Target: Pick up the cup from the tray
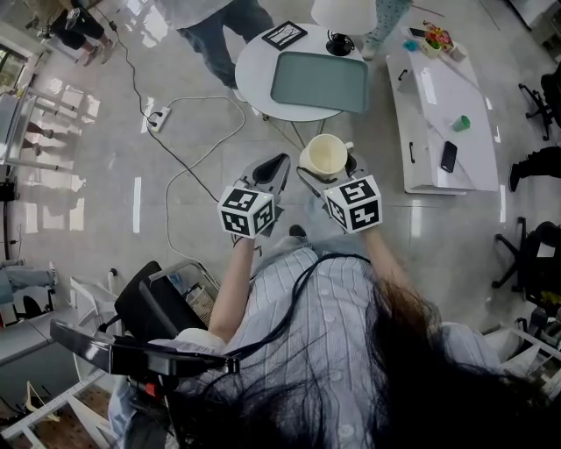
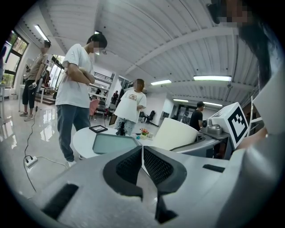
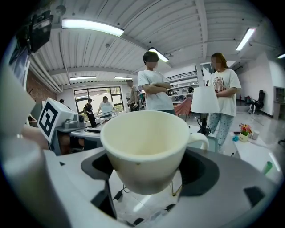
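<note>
A cream cup [image 1: 325, 155] with a handle is held upright in the air by my right gripper [image 1: 326, 168], well short of the round table. In the right gripper view the cup [image 3: 144, 149] fills the middle, squeezed between the two jaws, and it looks empty. The grey-green tray [image 1: 319, 81] lies bare on the round white table [image 1: 254, 66] farther ahead. My left gripper [image 1: 272, 167] hangs beside the right one with its jaws together and nothing in them; its pads [image 2: 153, 165] meet in the left gripper view, where the cup [image 2: 176, 134] shows at the right.
A black frame [image 1: 284, 35] and a lamp [image 1: 344, 16] stand on the round table. A long white table [image 1: 441, 101] with a phone and small items stands at the right. A power strip [image 1: 159, 116] and cables cross the floor. Two people stand beyond the round table.
</note>
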A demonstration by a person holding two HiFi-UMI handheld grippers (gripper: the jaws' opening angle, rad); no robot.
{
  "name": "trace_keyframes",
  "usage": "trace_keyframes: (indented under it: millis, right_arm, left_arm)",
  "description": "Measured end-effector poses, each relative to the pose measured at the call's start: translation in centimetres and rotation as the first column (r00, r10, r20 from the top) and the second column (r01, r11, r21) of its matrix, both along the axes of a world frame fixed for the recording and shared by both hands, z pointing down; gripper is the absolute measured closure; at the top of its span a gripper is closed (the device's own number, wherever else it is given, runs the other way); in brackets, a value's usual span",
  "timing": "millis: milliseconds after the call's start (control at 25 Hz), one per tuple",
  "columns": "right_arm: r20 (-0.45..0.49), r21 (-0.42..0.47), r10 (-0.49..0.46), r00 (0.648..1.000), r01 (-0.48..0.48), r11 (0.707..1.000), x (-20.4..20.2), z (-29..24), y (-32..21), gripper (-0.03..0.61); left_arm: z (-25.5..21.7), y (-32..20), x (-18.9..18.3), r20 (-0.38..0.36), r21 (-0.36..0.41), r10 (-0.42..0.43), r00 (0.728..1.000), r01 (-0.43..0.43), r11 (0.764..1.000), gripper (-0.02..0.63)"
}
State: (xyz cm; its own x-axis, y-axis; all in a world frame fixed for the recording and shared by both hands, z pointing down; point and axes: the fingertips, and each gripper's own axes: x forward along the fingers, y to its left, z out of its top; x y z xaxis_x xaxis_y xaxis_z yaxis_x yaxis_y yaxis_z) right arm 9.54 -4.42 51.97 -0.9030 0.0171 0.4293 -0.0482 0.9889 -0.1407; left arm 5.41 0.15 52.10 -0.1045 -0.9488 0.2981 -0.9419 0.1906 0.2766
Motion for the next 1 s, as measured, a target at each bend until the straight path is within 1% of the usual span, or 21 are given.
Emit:
trace_keyframes:
  millis: [480,760,1000]
  right_arm:
    - [0.006,-0.031,0.006,1.0,-0.005,1.0,-0.2,-0.1,0.2,0.176]
    - [-0.001,-0.021,-0.011,1.0,0.011,1.0,-0.5,0.3,0.7,0.176]
    - [0.002,-0.018,-0.017,1.0,0.017,1.0,-0.7,0.1,0.9,0.176]
  left_arm:
    - [0.6,0.7,0.1,0.008,-0.024,-0.001,1.0,0.001,1.0,0.598]
    - [0.7,1.4,-0.2,0.01,-0.025,-0.02,1.0,0.02,0.999,0.598]
    - [0.6,1.3,-0.3,0.011,-0.023,-0.016,1.0,0.017,1.0,0.598]
